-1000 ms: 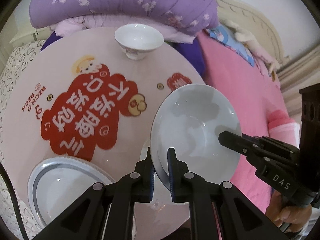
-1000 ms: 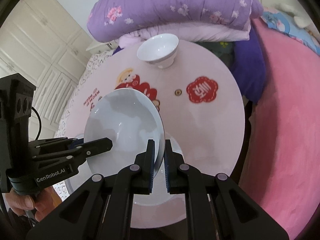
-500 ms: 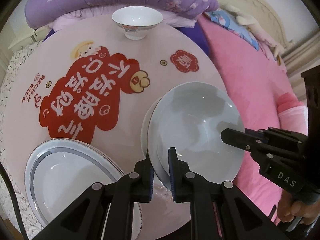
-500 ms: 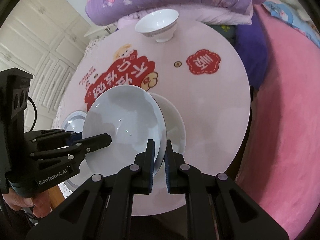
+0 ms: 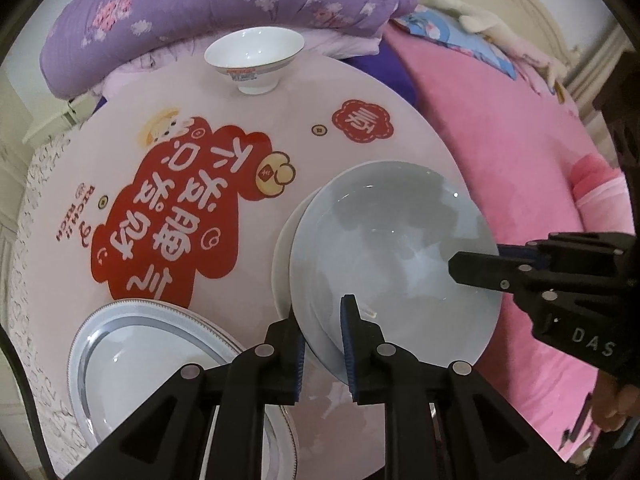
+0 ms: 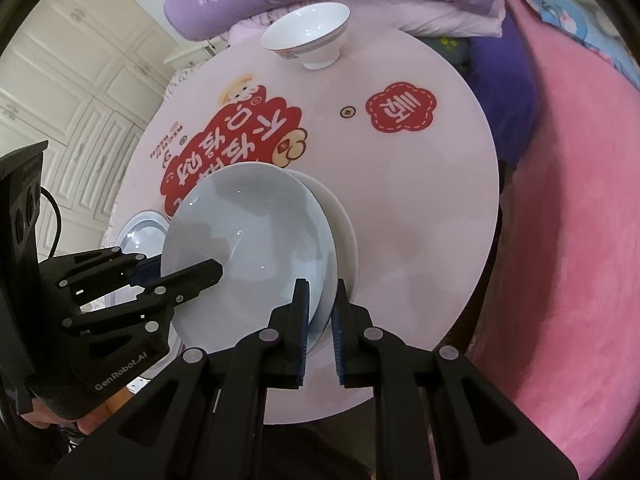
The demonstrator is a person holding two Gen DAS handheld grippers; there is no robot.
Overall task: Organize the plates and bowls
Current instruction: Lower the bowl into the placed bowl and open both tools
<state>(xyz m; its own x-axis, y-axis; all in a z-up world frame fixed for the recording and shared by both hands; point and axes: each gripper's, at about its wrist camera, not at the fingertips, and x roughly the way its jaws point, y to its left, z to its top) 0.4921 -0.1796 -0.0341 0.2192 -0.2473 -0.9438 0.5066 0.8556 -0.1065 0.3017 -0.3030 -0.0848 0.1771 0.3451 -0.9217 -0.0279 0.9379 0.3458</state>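
A pale blue-white deep plate (image 5: 392, 248) is held between both grippers, low over a second white plate (image 5: 282, 256) on the round table. My left gripper (image 5: 322, 322) is shut on the plate's near rim. My right gripper (image 6: 320, 308) is shut on the opposite rim (image 6: 248, 240); it shows in the left wrist view at the right (image 5: 480, 268). A silver-rimmed plate (image 5: 136, 356) lies at the table's front left. A small white footed bowl (image 5: 254, 58) stands at the far edge.
The round pink table (image 5: 280, 128) has a red printed design (image 5: 184, 216). A purple quilt (image 5: 224, 0) lies behind it and a pink bed (image 5: 500, 152) to the right. White cabinets (image 6: 64, 92) stand at the left.
Both grippers have lowered the held plate toward the white plate on the table, and the views have drawn back and tilted down. The grips have not changed.
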